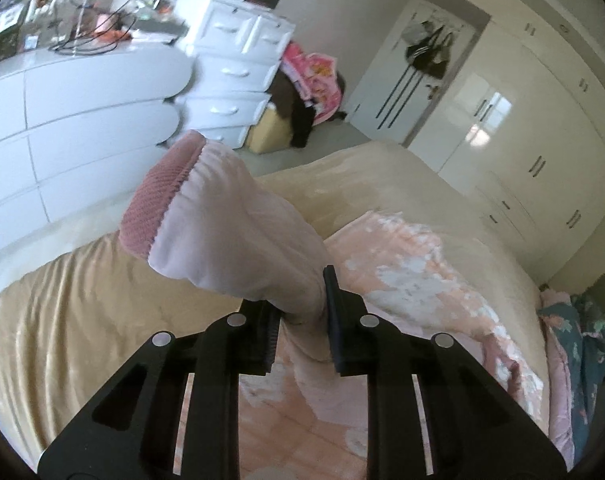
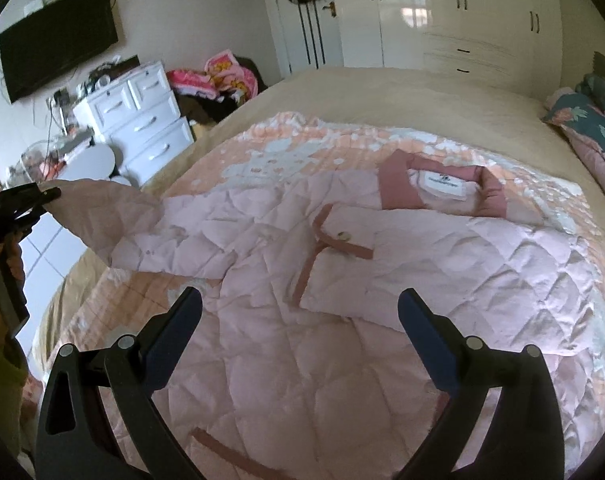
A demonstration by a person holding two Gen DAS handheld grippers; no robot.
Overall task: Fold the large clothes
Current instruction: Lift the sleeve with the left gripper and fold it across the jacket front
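A pale pink quilted jacket with darker pink collar and trim lies spread on the bed. My left gripper is shut on the jacket's sleeve, held above the bed with its ribbed pink cuff pointing away. In the right wrist view the left gripper holds that sleeve lifted at the far left. My right gripper is open and empty, hovering over the jacket's body near the front pocket.
The bed has a beige cover and a peach patterned quilt under the jacket. Pillows lie at the right. A white dresser, a clothes pile and wardrobes stand beyond.
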